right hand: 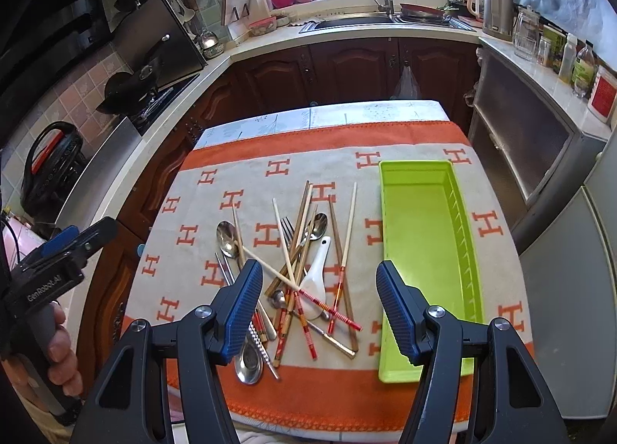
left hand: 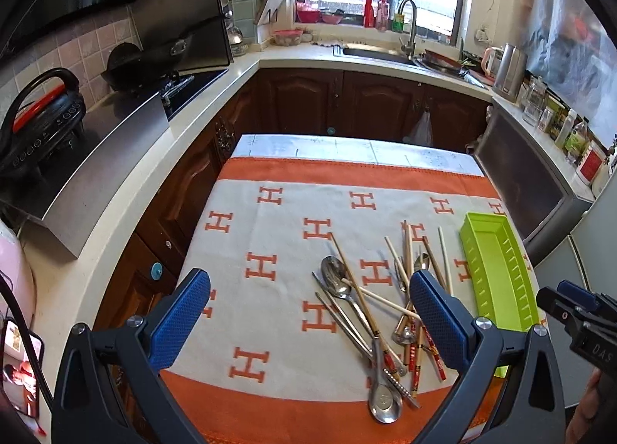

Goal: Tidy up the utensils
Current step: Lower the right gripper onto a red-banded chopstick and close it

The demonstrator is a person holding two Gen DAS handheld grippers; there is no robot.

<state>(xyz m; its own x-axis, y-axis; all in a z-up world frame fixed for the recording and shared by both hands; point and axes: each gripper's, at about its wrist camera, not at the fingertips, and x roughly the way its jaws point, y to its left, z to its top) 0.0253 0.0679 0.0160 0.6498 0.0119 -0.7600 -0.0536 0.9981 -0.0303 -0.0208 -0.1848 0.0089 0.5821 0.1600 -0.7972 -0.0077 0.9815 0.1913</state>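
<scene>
A jumbled pile of utensils point(right hand: 300, 270) lies on the orange-and-grey cloth point(right hand: 200, 289): several chopsticks, metal spoons point(right hand: 227, 237), a fork point(right hand: 287, 226) and a white ceramic spoon point(right hand: 316, 274). To its right an empty lime-green tray point(right hand: 424, 251) lies lengthwise. My right gripper point(right hand: 314, 313) hovers open above the pile's near end, holding nothing. In the left wrist view the same pile point(left hand: 381, 309) and green tray point(left hand: 497, 274) show. My left gripper point(left hand: 308, 322) hangs open over the cloth, left of the pile, empty.
The cloth covers a small table point(left hand: 347, 147) in a kitchen. A counter with a stove point(left hand: 193, 85) runs along the left. A sink point(left hand: 378, 52) sits at the back. Bottles and jars point(left hand: 570, 131) line the right counter. A hand point(right hand: 61, 351) holds the left gripper's handle.
</scene>
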